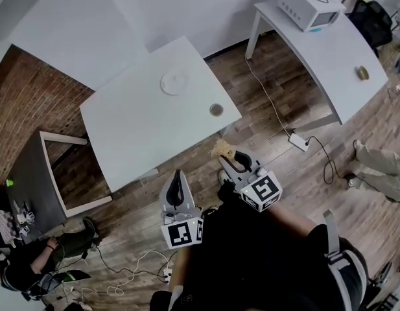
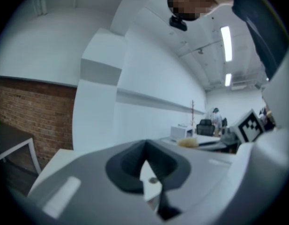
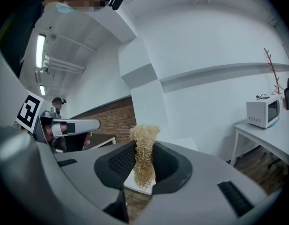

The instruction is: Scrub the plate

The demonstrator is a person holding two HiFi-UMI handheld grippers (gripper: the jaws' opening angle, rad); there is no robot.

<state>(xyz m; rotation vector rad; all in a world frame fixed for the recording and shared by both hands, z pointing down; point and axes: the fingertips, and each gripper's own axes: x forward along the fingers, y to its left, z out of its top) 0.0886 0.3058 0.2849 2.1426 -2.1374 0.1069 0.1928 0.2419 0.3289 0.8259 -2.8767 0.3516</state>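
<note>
I'm holding the scrubber (image 1: 220,149) clamped in my right gripper (image 1: 227,159), my left gripper (image 1: 178,177) pinched together, empty. The plate (image 1: 174,83) is lying on the table (image 1: 135,128) well ahead (approach step, I judge); next I'm needing to reach it.

A white bench (image 1: 148,128) stands in the middle of the wooden floor (image 1: 277,102). A white plate (image 1: 174,83) lies near its far edge, and a small round cup (image 1: 216,109) sits near its right corner, well apart from the plate. A second white bench (image 1: 329,50) at the upper right carries a microwave (image 1: 311,5) and a small round object (image 1: 362,72). A power strip (image 1: 299,141) and its cable lie on the floor between them.
</note>
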